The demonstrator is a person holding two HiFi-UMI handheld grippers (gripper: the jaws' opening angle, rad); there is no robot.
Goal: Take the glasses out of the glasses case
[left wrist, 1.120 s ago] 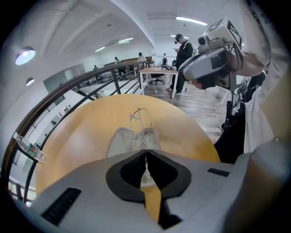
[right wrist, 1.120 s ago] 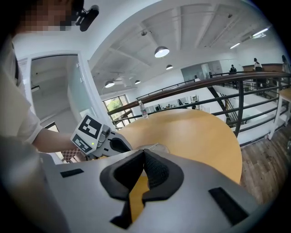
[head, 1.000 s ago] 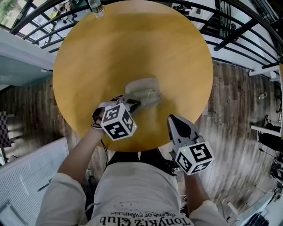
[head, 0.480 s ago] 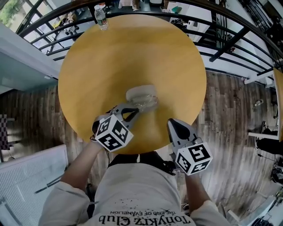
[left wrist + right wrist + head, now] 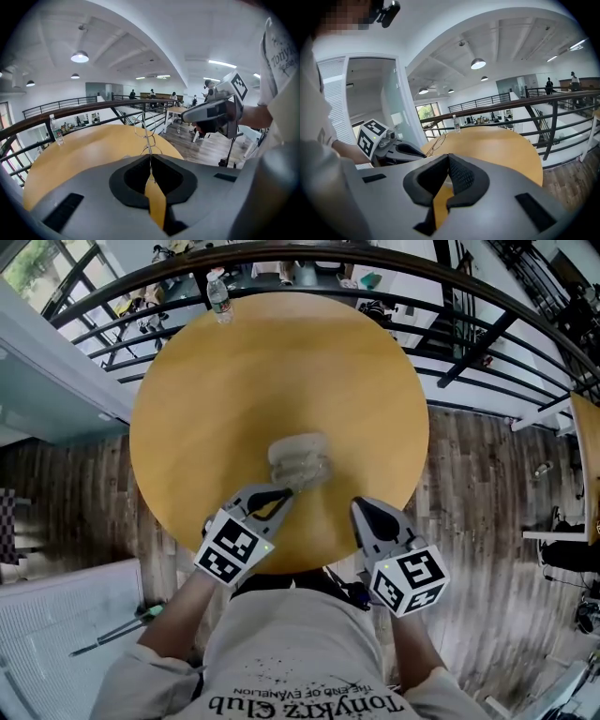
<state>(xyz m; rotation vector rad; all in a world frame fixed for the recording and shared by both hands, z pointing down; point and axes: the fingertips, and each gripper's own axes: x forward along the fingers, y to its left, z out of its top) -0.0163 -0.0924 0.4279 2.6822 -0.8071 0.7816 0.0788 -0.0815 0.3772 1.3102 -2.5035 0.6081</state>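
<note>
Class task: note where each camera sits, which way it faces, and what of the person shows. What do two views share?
Head view: on the head, facing steeply down at the round table; shirt, left tool, right tool show.
Left gripper view: on the left tool, looking along jaws shut on the glasses, across the table; right arm shows.
Right gripper view: on the right tool, looking across the table; left arm shows.
Shared: both gripper views show the water bottle.

The round yellow wooden table (image 5: 281,371) is bare across the upper frame, save a clear plastic bottle (image 5: 218,298) at its upper-left rim; a pale translucent case (image 5: 298,457) blocks low centre.
</note>
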